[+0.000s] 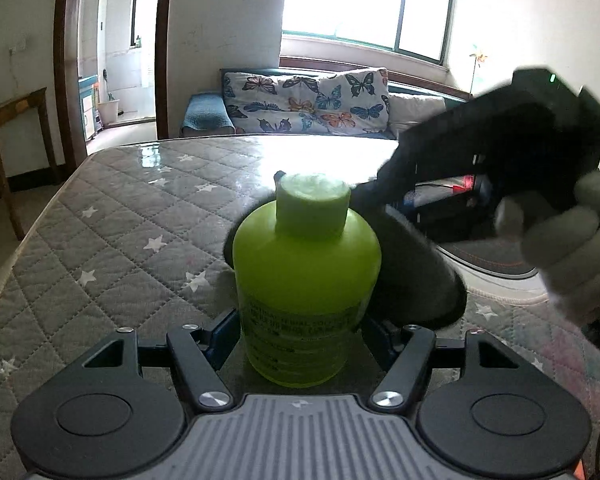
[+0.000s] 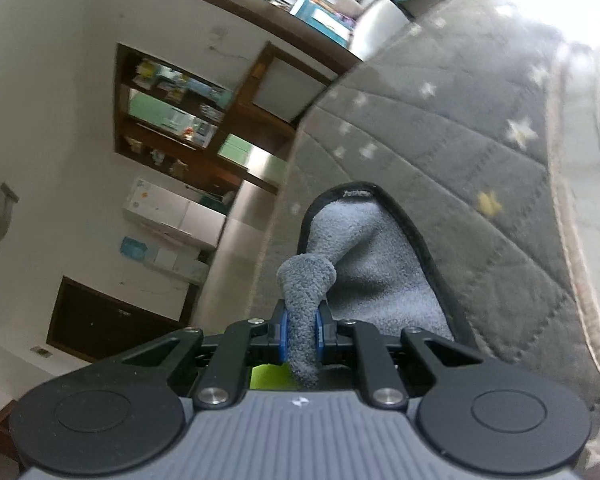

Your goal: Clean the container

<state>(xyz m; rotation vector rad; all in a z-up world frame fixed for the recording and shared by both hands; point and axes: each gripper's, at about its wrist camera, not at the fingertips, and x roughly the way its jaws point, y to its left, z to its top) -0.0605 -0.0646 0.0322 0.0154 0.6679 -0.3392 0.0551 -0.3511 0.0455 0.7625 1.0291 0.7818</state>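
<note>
holding the green bottle [image 1: 306, 280] upright on the quilted table [image 1: 112, 216], my left gripper [image 1: 300, 336] clamps its lower body. my right gripper [image 2: 302, 330] pinches the grey cloth [image 2: 364, 264] tight; i'd wipe firmly around the shoulder, keeping the bottle steady.

cloth [image 1: 416, 276] crowds bottle [image 1: 306, 276], left side open

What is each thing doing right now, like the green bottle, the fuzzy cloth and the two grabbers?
Green bottle: upright on the quilted table cover, cap on, clamped near its base.
Grey cloth: pinched at one fold, the rest hanging against the bottle's side.
Left gripper: shut on the bottle.
Right gripper: shut on the cloth.
</note>
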